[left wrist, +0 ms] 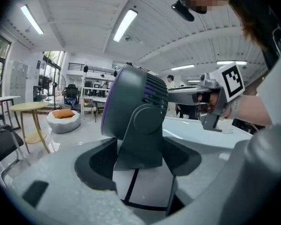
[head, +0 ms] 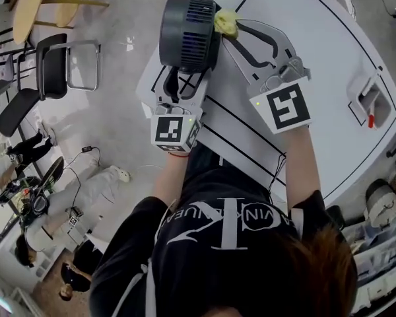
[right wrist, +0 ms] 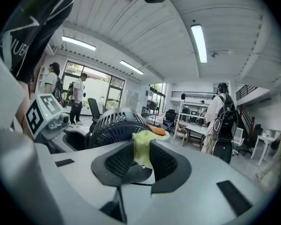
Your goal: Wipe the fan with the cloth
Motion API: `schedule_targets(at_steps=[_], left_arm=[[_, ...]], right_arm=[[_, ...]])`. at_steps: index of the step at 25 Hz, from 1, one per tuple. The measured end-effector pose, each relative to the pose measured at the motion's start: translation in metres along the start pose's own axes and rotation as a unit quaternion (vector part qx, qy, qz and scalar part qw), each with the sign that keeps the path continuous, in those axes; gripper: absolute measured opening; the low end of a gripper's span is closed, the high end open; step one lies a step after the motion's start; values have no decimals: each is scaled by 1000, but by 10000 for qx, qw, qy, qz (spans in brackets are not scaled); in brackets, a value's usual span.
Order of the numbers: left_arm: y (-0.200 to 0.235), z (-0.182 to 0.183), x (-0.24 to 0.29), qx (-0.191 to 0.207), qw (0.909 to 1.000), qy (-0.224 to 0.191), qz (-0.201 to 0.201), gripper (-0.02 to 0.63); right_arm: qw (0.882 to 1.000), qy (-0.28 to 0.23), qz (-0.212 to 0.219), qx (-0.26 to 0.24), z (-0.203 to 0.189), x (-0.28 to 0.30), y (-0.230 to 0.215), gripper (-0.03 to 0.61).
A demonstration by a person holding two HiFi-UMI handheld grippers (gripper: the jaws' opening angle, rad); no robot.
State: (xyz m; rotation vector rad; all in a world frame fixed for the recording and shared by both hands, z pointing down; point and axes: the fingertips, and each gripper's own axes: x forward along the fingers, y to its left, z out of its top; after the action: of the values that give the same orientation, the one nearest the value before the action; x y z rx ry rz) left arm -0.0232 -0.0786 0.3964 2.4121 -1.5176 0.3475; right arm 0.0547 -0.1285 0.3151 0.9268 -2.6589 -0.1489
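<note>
Fan: a dark round fan [head: 188,32] stands on its stand at the far left corner of the white table [head: 317,58], close to the edge.
Left gripper: the left gripper [left wrist: 139,161] has its jaws spread wide around the fan's stand, and the pads seem to meet it on both sides. I judge this is a steadying hold, so the fan does not slide or turn under the wiping.
Right gripper: the right gripper [right wrist: 140,161] pinches a bunched yellow cloth [right wrist: 143,149] between its pads. It holds it up against the fan's right side, at the rim of the grille.
Why so: one tool braces low on the stand while the other works high on the head, so the two stay clear of each other.
Stage: by my reading, wiping is at or near its start, and most of the housing and grille are yet to be covered.
In the way: the left jaws cover the stand, so the cloth cannot reach that part. A hard push leftward could send the fan over the near table edge.
Around: a small white box [head: 368,101] sits well apart at the table's right. A black chair [head: 49,71] and a wooden stool [head: 33,5] stand on the floor to the left. People stand far off in the room.
</note>
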Motion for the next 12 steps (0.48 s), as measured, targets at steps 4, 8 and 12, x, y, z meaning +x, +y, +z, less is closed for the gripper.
schedule_targets(at_steps=[4,8,12], left_arm=[[2,2,3,-45,9999,163,13,299],[1,-1,3,-57,9997,253,16,299],[2,-3,1,-107,9995,285,95,299]], right_arm=[[9998,-188,51,-33,-4,17,-9,106],[9993,-243,122,240,-20,29,-15,105],[9984,-213,291,442,-38,39,-11,104]])
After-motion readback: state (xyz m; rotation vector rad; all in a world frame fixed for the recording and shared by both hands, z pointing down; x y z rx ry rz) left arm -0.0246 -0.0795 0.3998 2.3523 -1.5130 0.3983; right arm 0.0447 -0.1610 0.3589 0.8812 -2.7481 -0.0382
